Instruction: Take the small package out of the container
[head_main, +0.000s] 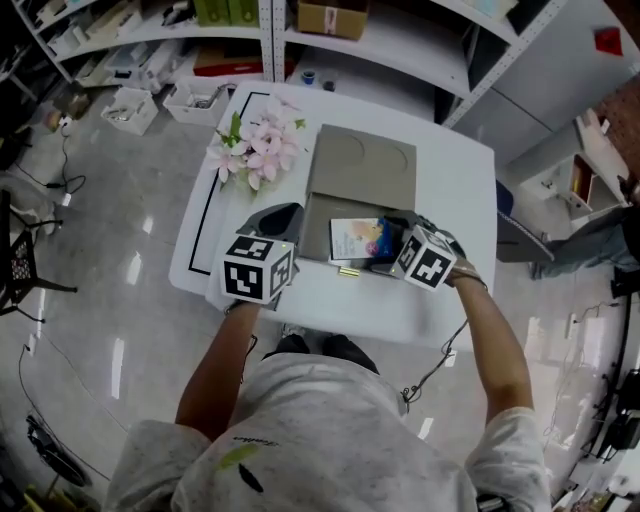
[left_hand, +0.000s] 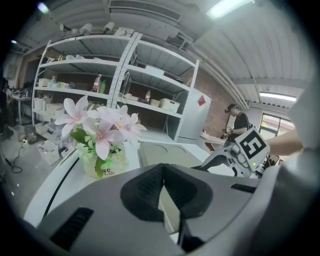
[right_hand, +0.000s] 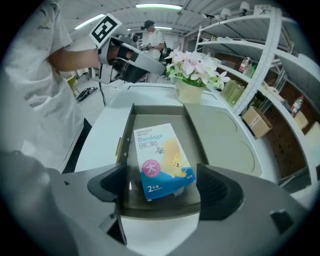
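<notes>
One package (right_hand: 161, 159), likely light and stiff, lies in the container (right_hand: 192, 132); right gripper (right_hand: 164, 184) jaws gape astride it, untouching. Pinch its long sides. Left gripper (left_hand: 162, 172) jaws closed, empty.

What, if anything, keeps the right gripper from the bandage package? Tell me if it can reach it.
Probably yes: the right gripper is open, its jaws either side of the bandage package, which lies uncovered in the open container.
</notes>
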